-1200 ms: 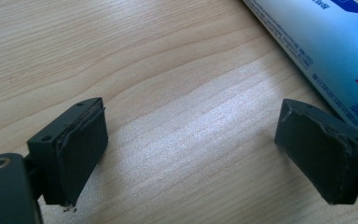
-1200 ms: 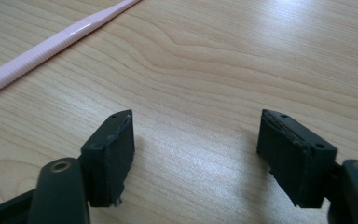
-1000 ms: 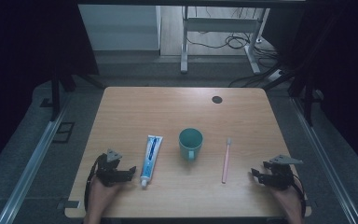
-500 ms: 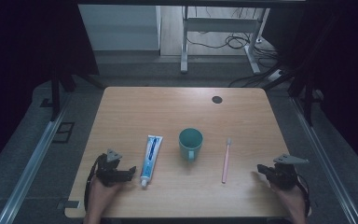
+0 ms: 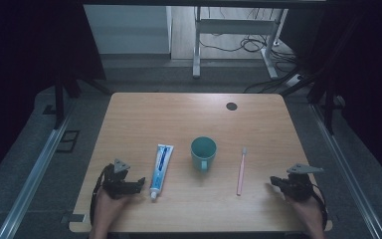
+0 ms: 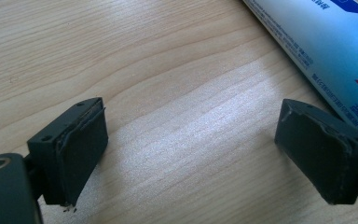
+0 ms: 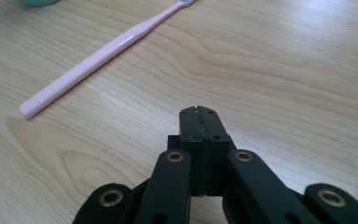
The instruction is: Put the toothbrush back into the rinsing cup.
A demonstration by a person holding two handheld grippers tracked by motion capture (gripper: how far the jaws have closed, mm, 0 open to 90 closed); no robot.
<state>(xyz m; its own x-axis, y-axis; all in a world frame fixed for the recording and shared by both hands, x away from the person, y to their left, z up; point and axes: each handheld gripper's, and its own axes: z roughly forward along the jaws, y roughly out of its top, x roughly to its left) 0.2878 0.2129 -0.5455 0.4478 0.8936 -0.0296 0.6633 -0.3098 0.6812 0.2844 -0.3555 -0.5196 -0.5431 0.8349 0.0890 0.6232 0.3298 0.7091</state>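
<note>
Near the tabletop's (image 5: 144, 109) front edge, the left tongs (image 5: 138, 182) stand apart just beside the toothpaste tube (image 5: 161, 163) (cap end nearest). By the front right corner, the right tongs (image 7: 199, 112) are pressed together, empty, near the pink toothbrush (image 5: 240, 170).

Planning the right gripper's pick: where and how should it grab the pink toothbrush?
Likely mid-handle on the toothbrush, from above, jaws across its width. It lies flat on the table, clear of the cup. The right gripper is shut and must open first.
</note>
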